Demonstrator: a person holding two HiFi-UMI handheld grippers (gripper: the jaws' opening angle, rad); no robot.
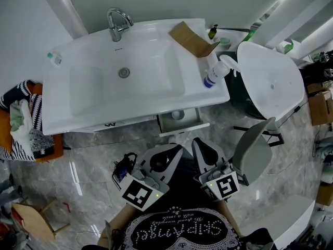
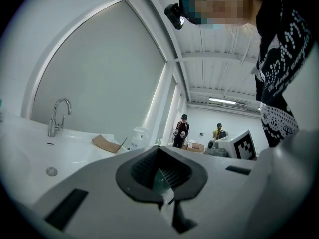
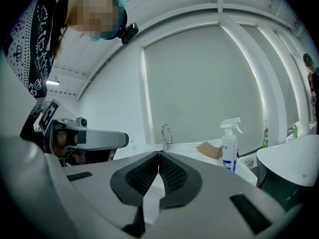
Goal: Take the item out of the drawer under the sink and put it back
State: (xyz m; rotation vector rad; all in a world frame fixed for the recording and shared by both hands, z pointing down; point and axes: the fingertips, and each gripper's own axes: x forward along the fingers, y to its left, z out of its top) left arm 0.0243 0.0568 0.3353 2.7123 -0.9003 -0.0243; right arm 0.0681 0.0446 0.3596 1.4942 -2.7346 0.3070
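Both pairs of jaws are sitting pinched shut, left gripper (image 1: 177, 149) and right gripper (image 1: 200, 141) at lower centre just below the open drawer (image 1: 185, 129), so I am risking shoving the round item (image 1: 177, 114) inside it instead of gripping it.

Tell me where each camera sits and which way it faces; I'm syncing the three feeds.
Head view: on the person's head, looking steeply down at the sink, the open drawer, the left gripper, the right gripper and the person's shirt.
Left gripper view: on the left gripper, looking along its shut jaws towards the faucet; shirt at right.
Right gripper view: on the right gripper, looking along its shut jaws towards the faucet and spray bottle; shirt at left.
Shared: all three show the faucet.
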